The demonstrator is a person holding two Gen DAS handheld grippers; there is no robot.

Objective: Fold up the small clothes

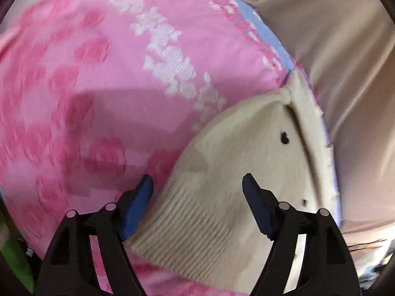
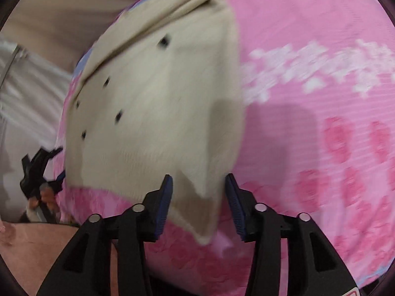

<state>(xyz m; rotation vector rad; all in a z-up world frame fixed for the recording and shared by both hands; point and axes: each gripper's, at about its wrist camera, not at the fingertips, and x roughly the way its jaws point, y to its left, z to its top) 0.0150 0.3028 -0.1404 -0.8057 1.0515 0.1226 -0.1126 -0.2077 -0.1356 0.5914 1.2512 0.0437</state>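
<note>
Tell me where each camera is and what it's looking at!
Left wrist: sits on the left gripper, looking down along its open blue-padded fingers at the ribbed end of the cream sweater on the pink rose blanket.
Right wrist: sits on the right gripper, looking down at the sweater's corner lying between its open fingers; the left gripper shows at the left edge.
Both views share the cream sweater with dark buttons and the pink blanket.
</note>
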